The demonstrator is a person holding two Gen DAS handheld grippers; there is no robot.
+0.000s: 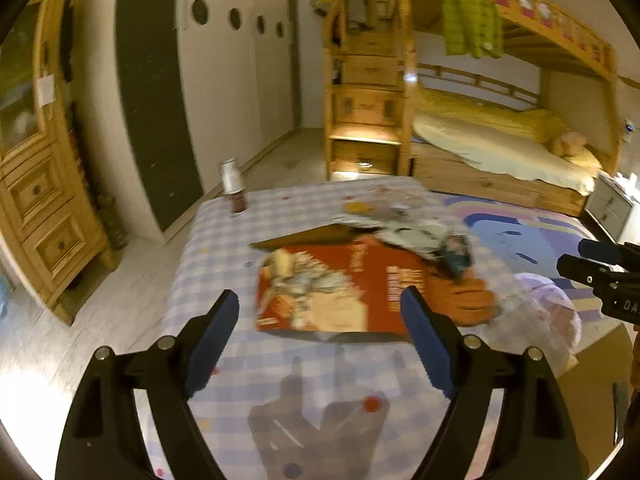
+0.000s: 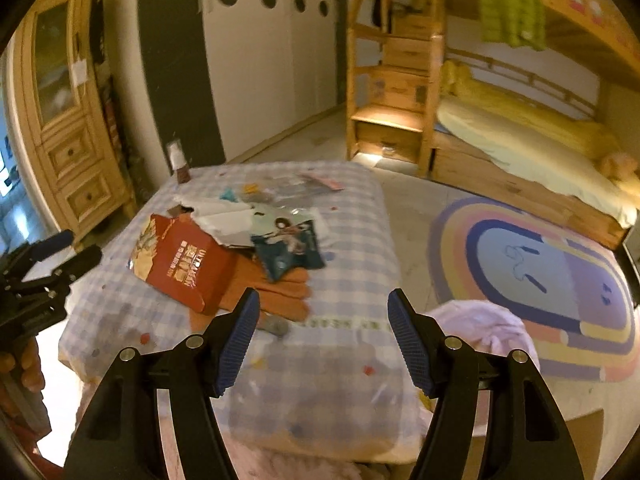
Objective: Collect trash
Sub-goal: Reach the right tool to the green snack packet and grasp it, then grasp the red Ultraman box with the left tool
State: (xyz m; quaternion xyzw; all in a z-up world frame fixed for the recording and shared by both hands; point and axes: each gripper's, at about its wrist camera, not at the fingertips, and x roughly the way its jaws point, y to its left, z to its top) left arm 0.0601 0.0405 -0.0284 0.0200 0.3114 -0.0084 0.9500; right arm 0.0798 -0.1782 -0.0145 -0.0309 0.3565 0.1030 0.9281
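Trash pile (image 2: 248,240) mid-top of checked-cloth surface (image 2: 352,236), both grippers empty above near end.

Largest first: checked cloth runs to rounded far edge w/ bare floor beyond, rainbow rug (image 2: 540,280) off its right side, wooden cabinet (image 2: 68,120) off left, bunk bed (image 2: 520,132) far right. Red carton (image 2: 184,268) flattest, biggest piece, lying over orange glove (image 2: 280,292); torn white paper (image 2: 224,216) and dark blue packet (image 2: 292,252) on top, small bits farther back too blurred to name. Small bottle (image 1: 233,192) upright at far left corner, well apart from pile. Near stretch of cloth bare. Pink fabric (image 2: 480,328) at right edge, partly cut off by finger. Left gripper (image 1: 320,340) jaws wide, nothing between. Right gripper (image 2: 322,340) jaws fairly wide, nothing gripped. Left-wrist view motion-blurred.
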